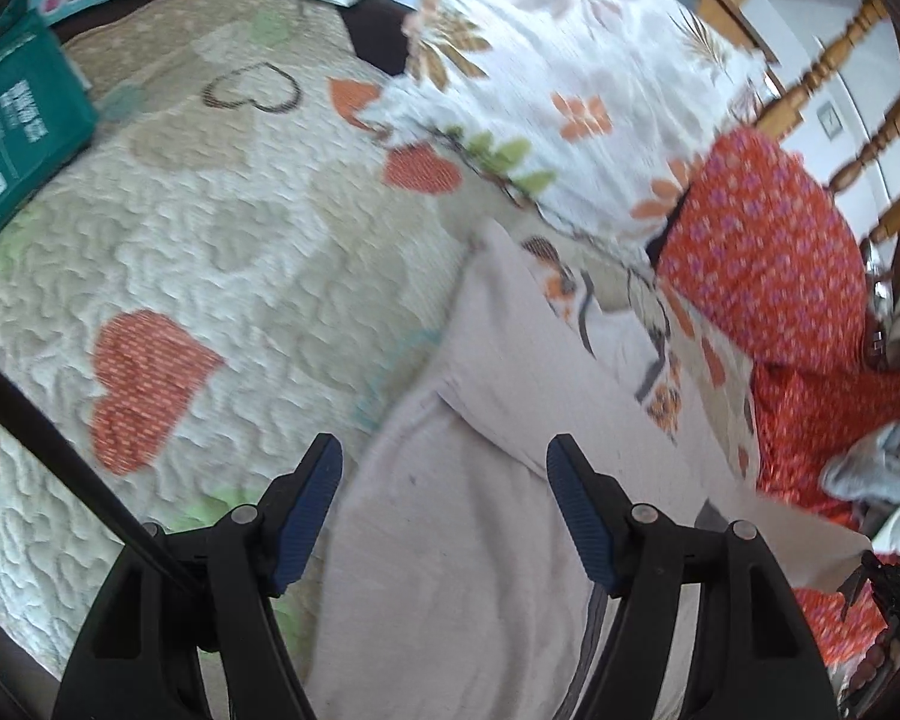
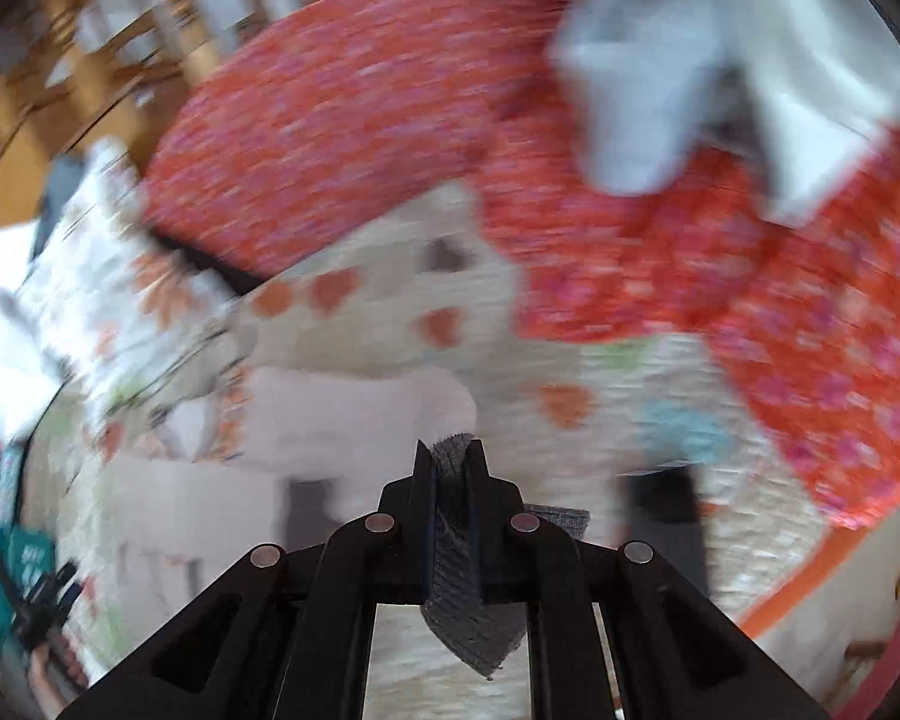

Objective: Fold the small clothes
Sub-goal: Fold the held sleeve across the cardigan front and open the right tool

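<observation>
Right wrist view, nearest first: the right gripper (image 2: 450,450) has its jaws clenched on a strip of grey ribbed knit band (image 2: 453,570), which runs up between the pads and pokes out at the tips, with a loose tail hanging below. That band appears to be the hem or waistband of the pale pink-white small garment (image 2: 342,420), whose body spreads away toward 10 o'clock over the cream quilted bedspread with orange hearts (image 2: 570,408). Only a narrow edge is pinched, so I judge the cloth could slide free if it is pulled hard or snags.

Left wrist view: the left gripper (image 1: 444,510) stands released, jaws wide apart with nothing pressed between them, poised above the same pale garment (image 1: 450,540), which lies from 6 o'clock up toward the centre. With one side held and the other loose, the garment could swing, bunch or fold crookedly. Were these jaws to close low, they might catch the bedspread (image 1: 210,228) as well.

Farther off, at 3 o'clock, an orange-red cloth with small purple dots (image 1: 762,240) lies heaped just beside the garment and could get dragged along. A white floral-print pillow (image 1: 540,78) sits at 12 o'clock, and a green printed packet (image 1: 18,138) at 9 o'clock, both well apart from the work.
</observation>
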A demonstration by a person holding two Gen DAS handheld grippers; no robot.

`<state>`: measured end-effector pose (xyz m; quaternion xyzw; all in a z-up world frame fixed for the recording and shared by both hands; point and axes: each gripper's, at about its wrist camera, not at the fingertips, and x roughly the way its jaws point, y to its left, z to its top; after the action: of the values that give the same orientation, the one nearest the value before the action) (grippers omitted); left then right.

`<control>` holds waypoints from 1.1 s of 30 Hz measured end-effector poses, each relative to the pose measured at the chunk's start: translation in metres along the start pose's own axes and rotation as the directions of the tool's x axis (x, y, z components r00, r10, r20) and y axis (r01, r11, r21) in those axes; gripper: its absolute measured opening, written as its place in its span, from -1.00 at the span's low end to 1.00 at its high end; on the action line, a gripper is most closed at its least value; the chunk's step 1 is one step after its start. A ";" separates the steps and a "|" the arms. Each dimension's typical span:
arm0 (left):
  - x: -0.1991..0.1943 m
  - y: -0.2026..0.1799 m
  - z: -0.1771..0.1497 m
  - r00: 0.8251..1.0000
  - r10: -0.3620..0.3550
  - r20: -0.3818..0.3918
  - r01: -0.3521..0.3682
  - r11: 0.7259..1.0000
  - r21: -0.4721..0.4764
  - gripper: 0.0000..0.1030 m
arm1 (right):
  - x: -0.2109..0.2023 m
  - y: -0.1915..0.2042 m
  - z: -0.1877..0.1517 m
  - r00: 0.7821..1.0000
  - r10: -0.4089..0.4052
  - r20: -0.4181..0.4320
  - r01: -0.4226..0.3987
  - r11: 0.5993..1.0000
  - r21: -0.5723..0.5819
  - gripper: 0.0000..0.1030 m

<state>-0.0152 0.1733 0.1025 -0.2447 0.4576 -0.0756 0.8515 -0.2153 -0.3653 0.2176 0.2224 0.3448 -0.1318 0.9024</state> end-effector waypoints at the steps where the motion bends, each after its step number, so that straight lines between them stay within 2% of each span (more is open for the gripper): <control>1: -0.004 0.004 0.003 1.000 0.009 0.016 -0.009 1.000 -0.010 0.35 | 0.011 0.027 0.001 0.999 0.037 -0.027 -0.038 0.999 -0.035 -0.83; 4: -0.014 0.008 0.008 0.998 0.036 0.057 -0.035 0.999 -0.017 0.36 | 0.055 0.120 -0.004 0.984 0.128 -0.120 -0.146 0.977 -0.156 -0.83; 6: -0.021 0.010 0.011 0.995 0.057 0.086 -0.056 0.998 -0.015 0.38 | 0.088 0.182 -0.015 0.970 0.158 -0.183 -0.199 0.951 -0.236 -0.83; 7: -0.024 0.012 0.012 0.993 0.068 0.099 -0.067 0.998 -0.010 0.40 | 0.112 0.223 -0.023 0.958 0.171 -0.229 -0.233 0.932 -0.278 -0.83; 9: -0.031 0.014 0.013 0.989 0.088 0.121 -0.089 0.996 0.004 0.40 | 0.150 0.279 -0.040 0.936 0.184 -0.300 -0.280 0.907 -0.315 -0.83; 12: -0.038 0.020 0.015 0.983 0.114 0.143 -0.117 0.993 0.010 0.40 | 0.195 0.339 -0.059 0.921 0.186 -0.341 -0.313 0.876 -0.367 -0.83; 15: -0.043 0.027 0.016 0.981 0.122 0.153 -0.124 0.992 0.003 0.41 | 0.246 0.385 -0.073 0.916 0.158 -0.368 -0.304 0.873 -0.382 -0.82; 17: -0.044 0.033 0.017 0.980 0.123 0.154 -0.125 0.992 -0.001 0.41 | 0.276 0.403 -0.079 0.918 0.130 -0.375 -0.281 0.880 -0.382 -0.82; 21: -0.043 0.041 0.020 0.981 0.130 0.146 -0.129 0.991 -0.015 0.41 | 0.315 0.424 -0.088 0.902 0.134 -0.411 -0.292 0.890 -0.351 -0.70; 23: -0.042 0.042 0.020 0.981 0.130 0.143 -0.129 0.991 -0.019 0.41 | 0.326 0.429 -0.090 0.883 0.172 -0.436 -0.329 0.890 -0.316 -0.49; 24: -0.041 0.042 0.020 0.981 0.132 0.141 -0.131 0.991 -0.019 0.41 | 0.327 0.431 -0.090 0.873 0.207 -0.441 -0.358 0.886 -0.294 -0.31; 27: -0.038 0.038 0.018 0.981 0.139 0.131 -0.141 0.990 0.000 0.41 | 0.313 0.430 -0.087 0.856 0.283 -0.433 -0.420 0.869 -0.262 -0.25; 30: -0.032 0.033 0.015 0.983 0.145 0.116 -0.149 0.989 0.023 0.41 | 0.293 0.419 -0.086 0.856 0.305 -0.417 -0.437 0.858 -0.270 -0.17; 33: -0.022 0.026 0.010 0.986 0.141 0.084 -0.145 0.988 0.050 0.41 | 0.268 0.386 -0.092 0.885 0.274 -0.377 -0.403 0.856 -0.324 -0.09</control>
<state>-0.0221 0.2074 0.1112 -0.1903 0.4370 -0.0171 0.8790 0.0787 -0.0085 0.0944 0.1129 0.4596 0.1405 0.8696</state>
